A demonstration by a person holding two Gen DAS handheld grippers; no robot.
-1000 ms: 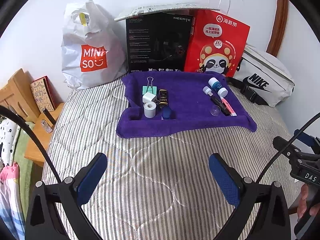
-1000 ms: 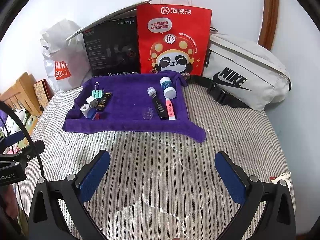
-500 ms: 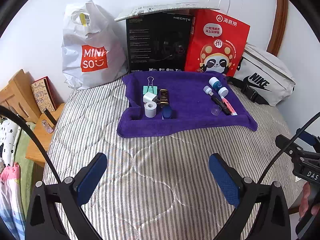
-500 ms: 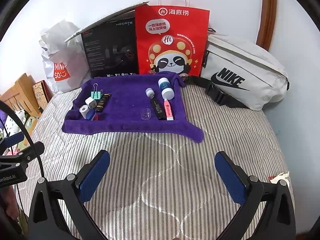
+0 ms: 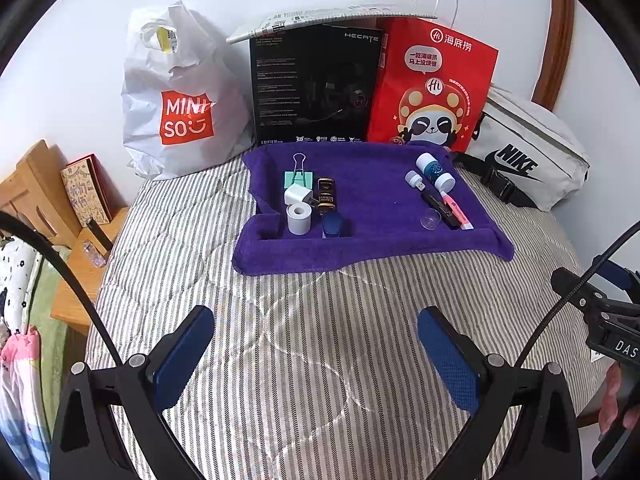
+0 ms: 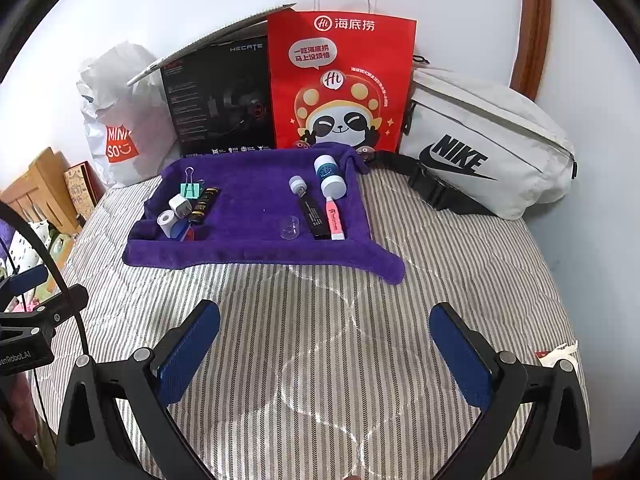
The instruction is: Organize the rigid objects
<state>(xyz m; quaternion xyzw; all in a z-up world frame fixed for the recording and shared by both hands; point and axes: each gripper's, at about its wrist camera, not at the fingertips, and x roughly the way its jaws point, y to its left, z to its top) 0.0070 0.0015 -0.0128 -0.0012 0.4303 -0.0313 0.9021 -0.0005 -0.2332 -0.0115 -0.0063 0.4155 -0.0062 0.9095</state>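
A purple towel (image 5: 372, 240) (image 6: 248, 248) lies on the striped bed. On its left stand a green binder clip (image 5: 298, 176), a white charger (image 5: 298, 195), a white tape roll (image 5: 299, 218), a black-gold tube (image 5: 326, 196) and a blue item (image 5: 332, 225). On its right lie a white-blue bottle (image 6: 330, 176), a small USB stick (image 6: 298, 185), a black pen (image 6: 314, 218), a pink highlighter (image 6: 335, 218) and a clear cap (image 6: 290, 227). My left gripper (image 5: 316, 350) and right gripper (image 6: 324, 344) are open and empty, held above the bed in front of the towel.
Against the wall stand a white Miniso bag (image 5: 180, 96), a black Hecate box (image 5: 316, 88), a red panda paper bag (image 6: 340, 84) and a white Nike pouch (image 6: 480, 148). A wooden bedside stand (image 5: 36, 200) is at the left edge.
Both grippers have drawn back slightly from the towel; the scene sits a little farther. Nothing on the towel moved.
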